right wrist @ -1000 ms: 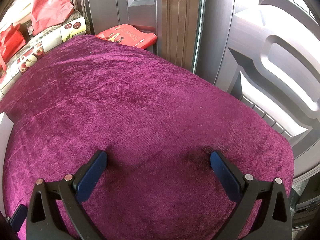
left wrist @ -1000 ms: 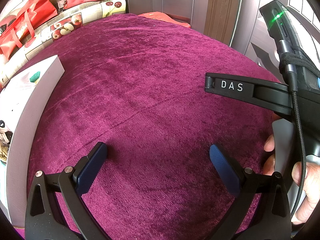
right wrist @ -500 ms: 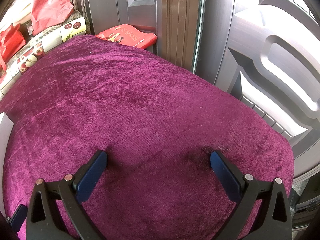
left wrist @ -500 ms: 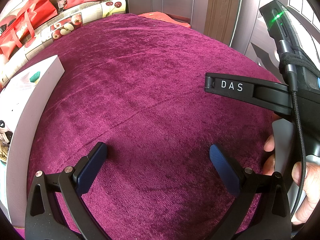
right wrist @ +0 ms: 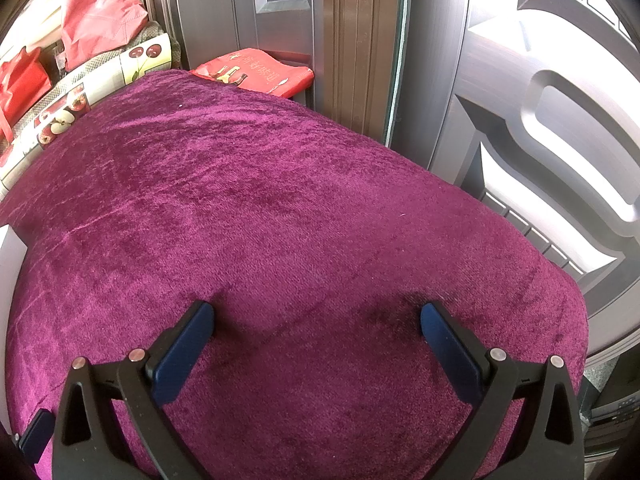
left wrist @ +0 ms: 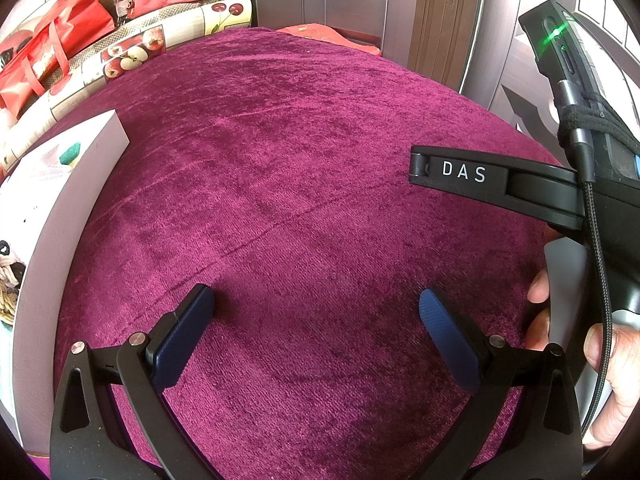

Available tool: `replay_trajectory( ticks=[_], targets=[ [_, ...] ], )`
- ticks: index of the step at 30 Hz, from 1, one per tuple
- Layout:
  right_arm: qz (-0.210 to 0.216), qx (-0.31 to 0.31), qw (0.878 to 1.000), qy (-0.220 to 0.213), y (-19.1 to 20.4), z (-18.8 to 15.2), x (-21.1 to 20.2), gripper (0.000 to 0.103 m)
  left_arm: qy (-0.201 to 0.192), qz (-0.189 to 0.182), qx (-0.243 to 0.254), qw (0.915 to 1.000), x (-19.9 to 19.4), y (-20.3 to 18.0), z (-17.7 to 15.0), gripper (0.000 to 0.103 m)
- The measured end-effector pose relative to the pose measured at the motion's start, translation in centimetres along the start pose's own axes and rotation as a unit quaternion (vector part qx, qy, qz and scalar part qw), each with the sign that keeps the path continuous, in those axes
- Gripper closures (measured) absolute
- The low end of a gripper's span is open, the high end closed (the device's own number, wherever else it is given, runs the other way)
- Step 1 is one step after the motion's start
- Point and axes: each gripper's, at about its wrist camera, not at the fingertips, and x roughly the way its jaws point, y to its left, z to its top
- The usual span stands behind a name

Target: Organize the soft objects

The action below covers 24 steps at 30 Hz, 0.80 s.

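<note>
My left gripper is open and empty, low over the purple velvet cloth that covers the table. My right gripper is open and empty too, over the same cloth near its right edge. A white box stands at the left edge of the left wrist view, with soft things inside: a green piece at the far end and a pale, dark-spotted bundle at the near end. The right gripper's black body marked DAS shows at the right, held by a hand.
Red bags and a fruit-print roll lie beyond the table's far left edge. A flat red package sits at the far edge by a metal door. The cloth drops off at the right.
</note>
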Motion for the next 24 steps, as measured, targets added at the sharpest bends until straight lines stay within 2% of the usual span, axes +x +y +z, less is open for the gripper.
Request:
replay_trajectory(
  ticks=[24],
  targets=[
    [0.000, 0.000, 1.000, 0.000, -0.04, 0.03, -0.02, 0.000, 0.000, 0.000, 0.000, 1.0000, 0.00, 0.00, 0.00, 0.001]
  ],
)
